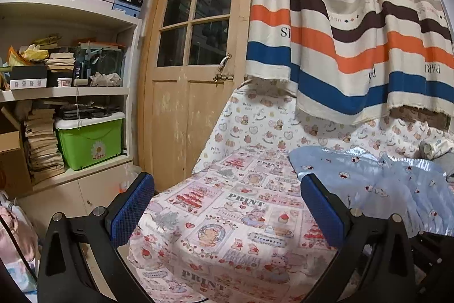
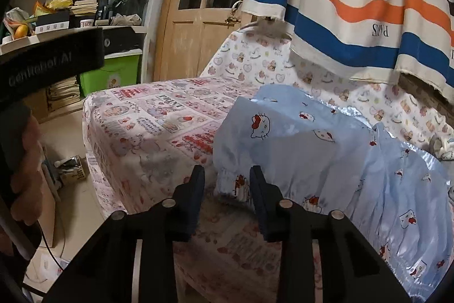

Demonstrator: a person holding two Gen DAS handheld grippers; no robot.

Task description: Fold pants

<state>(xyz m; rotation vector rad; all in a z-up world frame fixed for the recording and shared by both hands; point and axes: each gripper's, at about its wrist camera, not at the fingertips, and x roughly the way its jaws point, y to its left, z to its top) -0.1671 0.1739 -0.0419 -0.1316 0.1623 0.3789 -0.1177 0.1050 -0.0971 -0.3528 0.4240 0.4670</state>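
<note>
We are finding the pants (image 2: 326, 161) lying crumpled on the right half of the bed (image 2: 147, 115), their long axis running from the gathered cuff at the near edge back and rightward toward the wall. The right gripper (image 2: 227, 183) is sitting just short of that cuff with its jaws parted narrowly and holding nothing, so we are judging it the nearer tool. The left gripper (image 1: 227, 189) is hanging wide and empty over bare sheet, with the pants (image 1: 383, 189) lying off to its right.
</note>
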